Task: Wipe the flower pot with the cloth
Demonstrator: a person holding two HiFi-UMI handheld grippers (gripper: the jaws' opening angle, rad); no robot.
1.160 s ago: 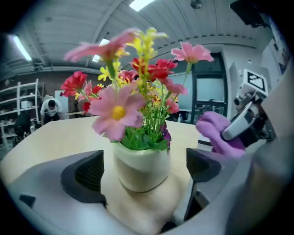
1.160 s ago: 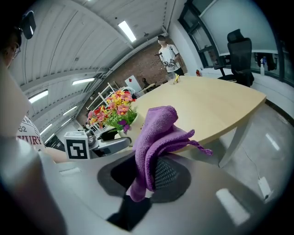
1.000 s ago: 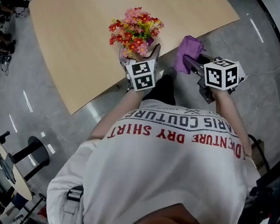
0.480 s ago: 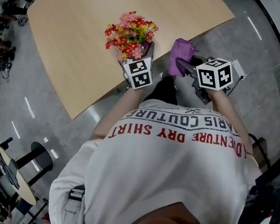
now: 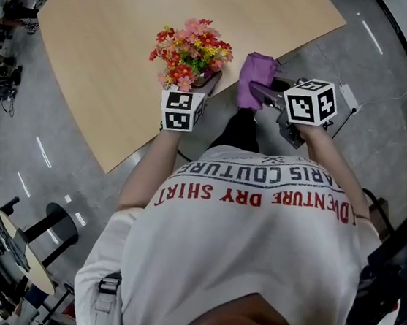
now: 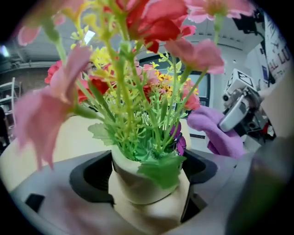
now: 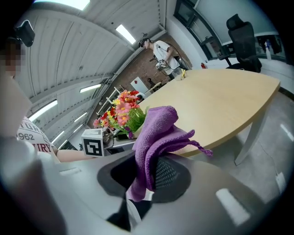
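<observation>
Along the left of the head view runs the pale wooden counter [image 5: 122, 45], its top bare but for what stands by its near edge. On that edge sits a bunch of red, pink and yellow flowers [image 5: 193, 45] rising from the flower pot [image 6: 138, 186], a small cream pot. The left tongs [image 6: 147, 167] are clamped on the flower pot, one jaw pressing each side of it just below the rim, with green leaves spilling over the front. Whether the pot rests on the counter or is lifted a little off it I cannot tell. The left marker cube [image 5: 180, 110] shows just below the flowers, at the end of the person's bare forearm.

To the right of the flowers, near them but apart from the pot, hangs the cloth [image 7: 156, 131], purple and bunched. The right tongs [image 5: 262, 93] are closed on its lower end, so that the rest stands up in folds above the jaws, a loose corner drooping to the right. The right marker cube [image 5: 310, 101] rides behind it, over the grey floor [image 5: 389, 92].
</observation>
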